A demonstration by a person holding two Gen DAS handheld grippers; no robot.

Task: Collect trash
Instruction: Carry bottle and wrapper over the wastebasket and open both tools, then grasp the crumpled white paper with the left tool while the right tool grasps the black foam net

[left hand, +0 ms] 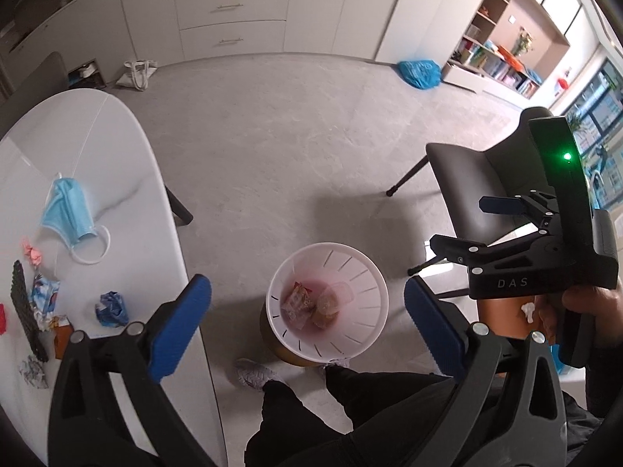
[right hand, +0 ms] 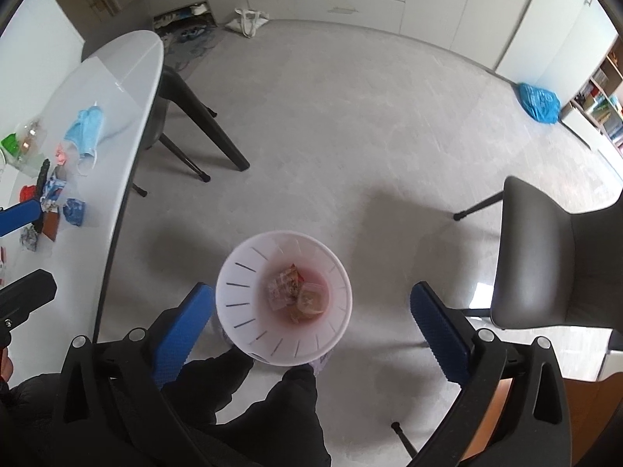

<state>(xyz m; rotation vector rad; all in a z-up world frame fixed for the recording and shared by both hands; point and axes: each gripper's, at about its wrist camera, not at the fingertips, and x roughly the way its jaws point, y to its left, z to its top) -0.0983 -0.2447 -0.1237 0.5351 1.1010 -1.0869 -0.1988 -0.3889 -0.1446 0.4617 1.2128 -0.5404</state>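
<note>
Table [left hand: 117, 163]: near end cut off by the left and lower frame edges in both views.
Red item [left hand: 3, 317] on the table: mostly cropped at the left edge of the left wrist view; identity unclear.
Crumpled wrappers [left hand: 43, 303]: partly hidden behind a black ridged strip [left hand: 27, 311]; print too small to read.
Bin [right hand: 284, 299]: lower body concealed by its own rim; contents indistinct, two wrapped scraps at most.
Left hand-held gripper [right hand: 19, 264] in the right wrist view: only one blue pad and part of the black body visible, rest out of frame.
Shelf contents [left hand: 502, 58]: too small to identify.
</note>
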